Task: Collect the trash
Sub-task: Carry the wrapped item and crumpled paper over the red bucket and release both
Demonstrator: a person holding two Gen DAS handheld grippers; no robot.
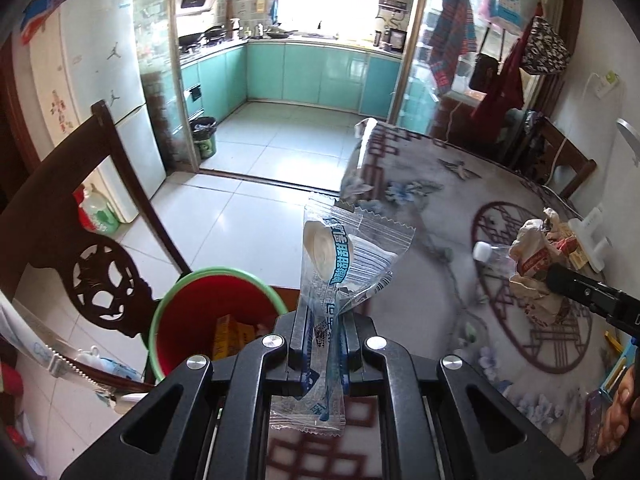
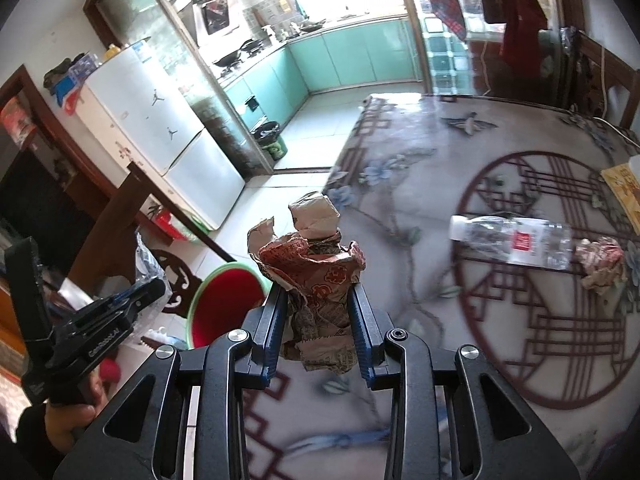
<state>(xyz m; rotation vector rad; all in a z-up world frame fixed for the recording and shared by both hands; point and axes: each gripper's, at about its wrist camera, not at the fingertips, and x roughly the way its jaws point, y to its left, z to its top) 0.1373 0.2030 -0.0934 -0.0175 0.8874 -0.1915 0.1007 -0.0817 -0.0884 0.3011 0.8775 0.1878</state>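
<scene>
Left wrist view: left gripper [image 1: 325,336] with fingers [image 1: 299,330] pinched nearly together on clear plastic wrapper [image 1: 340,256], blue print, standing up out of the grip, tail hanging below. Red bin [image 1: 208,304], green rim, low and left of the wrapper, beside tabletop [image 1: 440,208] edge; boxes already inside. Wrapper not yet over the bin mouth, by the look of it. Best carried left until fully above the red opening, then released low, since thin film likely to drift or cling to a finger.

Right wrist view: right gripper [image 2: 318,316] with fingers [image 2: 362,320] part-open but pressing both sides of crumpled paper wrapper [image 2: 316,276], red print, wad bulging above the tips. Bin left of the wad, past the tabletop edge, with the left gripper between. Probably wise to wait until that one clears. Right of the wad on the tabletop: empty plastic bottle [image 2: 512,240] lying flat, second crumpled paper [image 2: 602,264] touching its base. Both uncollected.
</scene>
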